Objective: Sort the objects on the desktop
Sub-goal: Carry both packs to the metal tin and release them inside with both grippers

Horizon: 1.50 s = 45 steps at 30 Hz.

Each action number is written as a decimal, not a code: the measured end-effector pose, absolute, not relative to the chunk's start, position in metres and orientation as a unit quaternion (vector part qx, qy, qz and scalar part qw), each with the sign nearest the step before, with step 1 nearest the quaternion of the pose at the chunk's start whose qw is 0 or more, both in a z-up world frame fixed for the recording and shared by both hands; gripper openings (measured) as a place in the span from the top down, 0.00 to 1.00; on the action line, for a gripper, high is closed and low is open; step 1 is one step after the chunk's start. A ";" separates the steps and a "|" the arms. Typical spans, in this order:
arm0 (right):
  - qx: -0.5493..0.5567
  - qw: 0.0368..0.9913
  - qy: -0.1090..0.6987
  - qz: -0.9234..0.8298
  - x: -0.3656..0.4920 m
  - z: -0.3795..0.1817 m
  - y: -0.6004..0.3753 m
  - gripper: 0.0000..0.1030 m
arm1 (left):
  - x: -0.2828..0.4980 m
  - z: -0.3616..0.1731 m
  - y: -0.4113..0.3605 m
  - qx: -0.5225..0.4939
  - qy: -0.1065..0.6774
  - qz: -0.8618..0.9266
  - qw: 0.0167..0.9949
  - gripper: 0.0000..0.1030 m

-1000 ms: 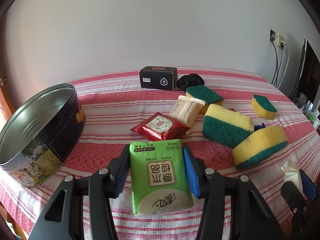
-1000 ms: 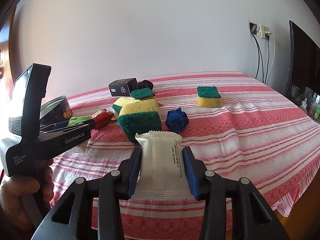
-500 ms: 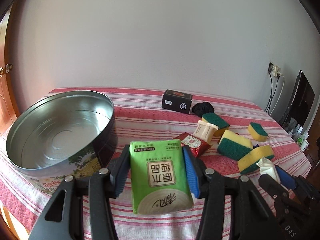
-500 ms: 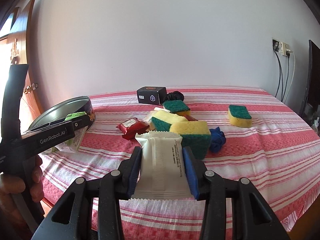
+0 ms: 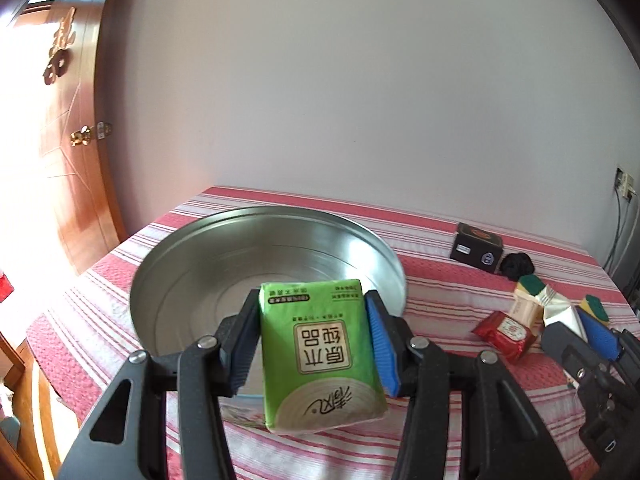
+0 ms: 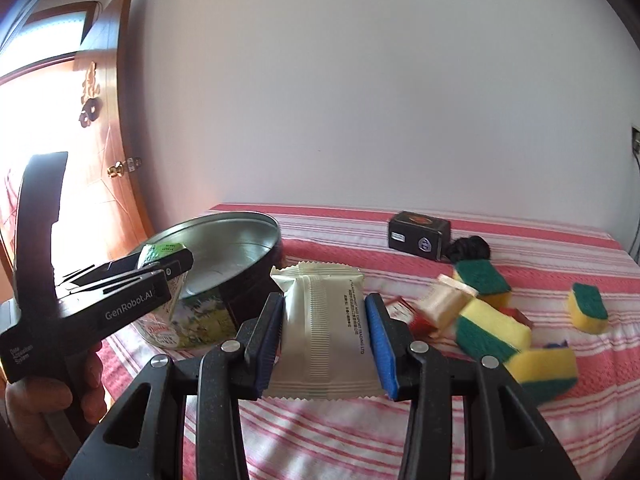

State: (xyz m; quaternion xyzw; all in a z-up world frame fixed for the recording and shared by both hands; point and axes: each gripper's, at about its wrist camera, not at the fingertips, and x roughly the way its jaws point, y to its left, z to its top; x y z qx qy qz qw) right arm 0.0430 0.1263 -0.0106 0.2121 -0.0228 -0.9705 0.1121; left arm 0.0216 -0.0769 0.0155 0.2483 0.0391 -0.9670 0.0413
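- Wooden door (image 5: 76, 152) at far left, beside the table edge.
- Round metal tin (image 5: 264, 256) on the red-striped tablecloth (image 5: 440, 276), open top, bare inside.
- Left gripper (image 5: 312, 340) pinching a green tissue pack (image 5: 320, 356) between its pads, held above the near rim of the tin. From the right wrist view the same gripper (image 6: 168, 264) sits at the tin's left side, a hand (image 6: 44, 392) on its handle.
- Right gripper (image 6: 324, 340) clamped on a white sealed packet (image 6: 324, 328), held over the cloth just right of the tin.
- Red sachet (image 5: 506, 330) and beige packet (image 5: 526, 306) lie touching, mid-table.
- Black box (image 6: 420, 234) near the wall, a black bundle (image 6: 470, 248) against its right side.
- Yellow-green sponges (image 6: 492, 328) scattered at right; one (image 6: 588, 308) lies apart.
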 end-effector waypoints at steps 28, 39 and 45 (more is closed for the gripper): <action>0.248 0.213 0.000 -0.945 -0.094 -0.039 0.011 0.41 | -0.058 -0.011 -0.165 0.278 0.007 -0.932 0.232 0.16; 0.086 0.092 0.016 -0.992 -0.048 -0.012 0.037 0.11 | -0.049 -0.006 -0.159 0.248 0.002 -0.937 0.244 0.03; 0.026 0.031 0.007 -0.999 -0.037 -0.008 0.047 0.06 | -0.036 0.001 -0.144 0.220 -0.005 -0.945 0.243 0.01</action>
